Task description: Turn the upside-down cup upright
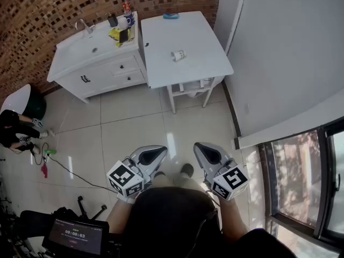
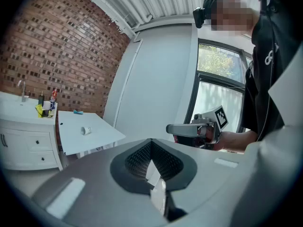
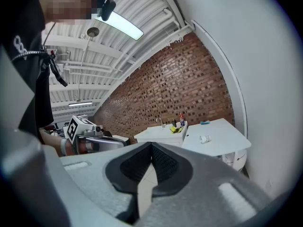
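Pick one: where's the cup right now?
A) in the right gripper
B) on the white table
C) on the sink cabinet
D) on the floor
B: the cup rests alone on the top of the white table, which stands just right of the sink cabinet in the head view.

We read this as a lab room staged like a home: brick wall, white sink vanity with faucet, white table on tiled floor, but corrugated industrial ceiling, loose floor cable, timer screen.
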